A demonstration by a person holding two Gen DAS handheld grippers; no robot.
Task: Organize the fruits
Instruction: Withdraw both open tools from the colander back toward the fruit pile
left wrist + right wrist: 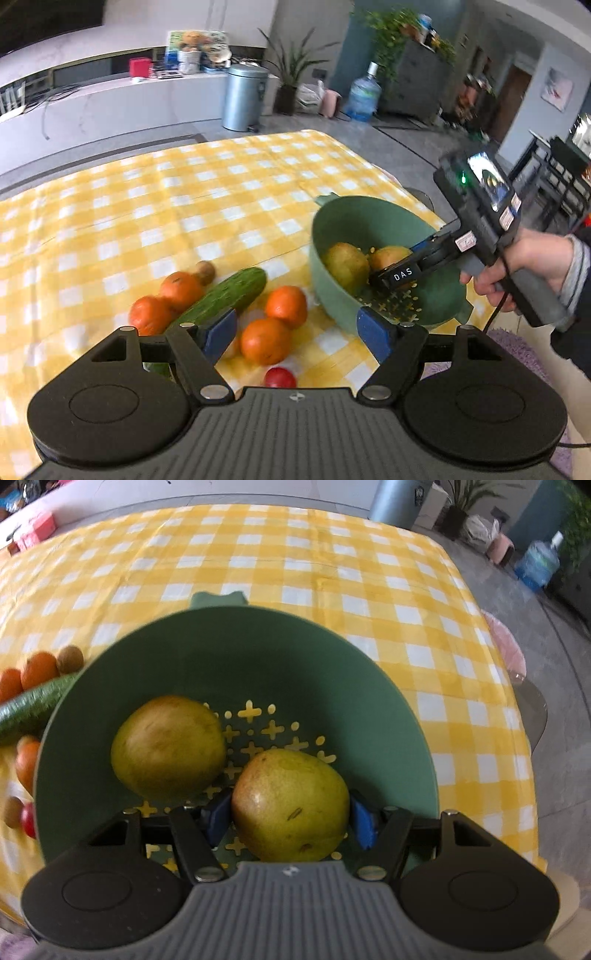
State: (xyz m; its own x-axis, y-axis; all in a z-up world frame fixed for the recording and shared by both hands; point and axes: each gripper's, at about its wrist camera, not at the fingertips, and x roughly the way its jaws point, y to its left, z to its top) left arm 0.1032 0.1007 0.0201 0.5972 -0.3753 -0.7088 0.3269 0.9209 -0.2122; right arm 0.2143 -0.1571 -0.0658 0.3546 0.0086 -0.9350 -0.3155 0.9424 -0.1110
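A green colander (pixel 240 657) stands on the yellow checked tablecloth with two yellow-green pears in it. My right gripper (pixel 290 818) reaches down into it. One pear (pixel 291 805) lies on the bottom between the blue pads, which sit close to its sides with a thin gap at the right one. The other pear (pixel 168 746) rests to its left. My left gripper (pixel 295 332) hovers open and empty over several oranges (pixel 264 339), a cucumber (pixel 229 295) and a small red tomato (pixel 280 377). In the left wrist view the right gripper (pixel 399 275) dips into the colander (pixel 369 221).
A brown kiwi (pixel 205 271) lies behind the oranges. A person's hand (pixel 532 266) holds the right gripper at the table's right edge. The tablecloth (pixel 166 192) stretches bare beyond the fruit. A metal bin (pixel 243 98) and a water jug (pixel 364 94) stand on the floor behind.
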